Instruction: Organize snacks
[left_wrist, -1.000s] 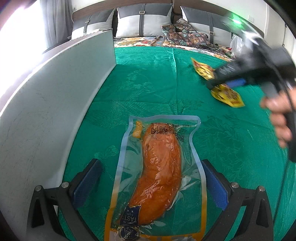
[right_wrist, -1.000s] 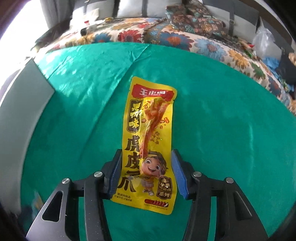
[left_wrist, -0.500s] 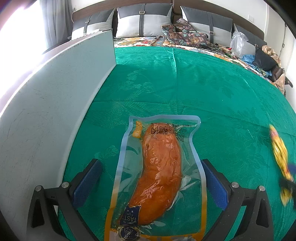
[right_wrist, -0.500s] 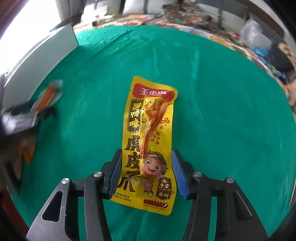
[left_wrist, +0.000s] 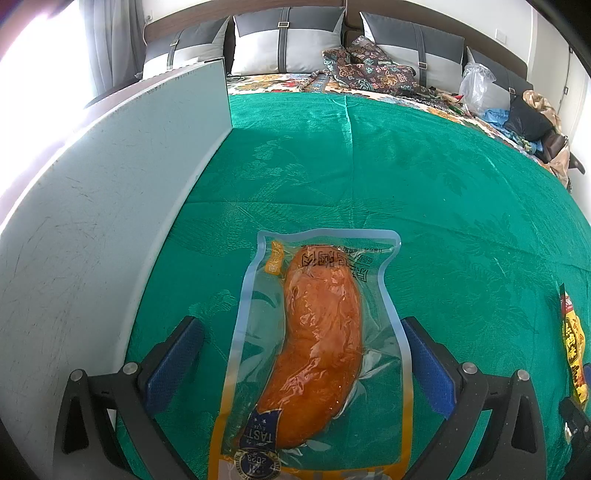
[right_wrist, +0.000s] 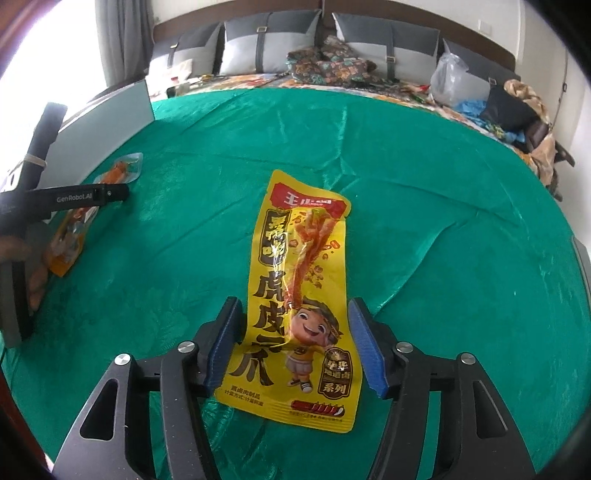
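A clear vacuum pack with an orange sausage (left_wrist: 317, 332) lies on the green cloth (left_wrist: 406, 177). My left gripper (left_wrist: 299, 328) stands open around it, both blue pads well clear of its sides. A yellow snack packet (right_wrist: 299, 295) with a cartoon child lies flat between the fingers of my right gripper (right_wrist: 294, 308). Those jaws are opening, and the right pad (right_wrist: 365, 350) stands off the packet's edge. The left wrist view shows the yellow packet (left_wrist: 572, 343) at its far right edge. The right wrist view shows the sausage pack (right_wrist: 122, 170) far left, partly hidden by the left tool and a hand (right_wrist: 33, 280).
An upright grey-white board (left_wrist: 92, 221) runs along the left side of the cloth. Grey pillows (left_wrist: 284, 44), patterned cushions and a plastic bag (left_wrist: 476, 81) lie at the back, with dark bags at the back right. Bare green cloth spreads between the two packs.
The right gripper carried the yellow packet from the far right side toward the near right, then its jaws spread apart and the packet now lies on the cloth. The left gripper and sausage pack stayed put.
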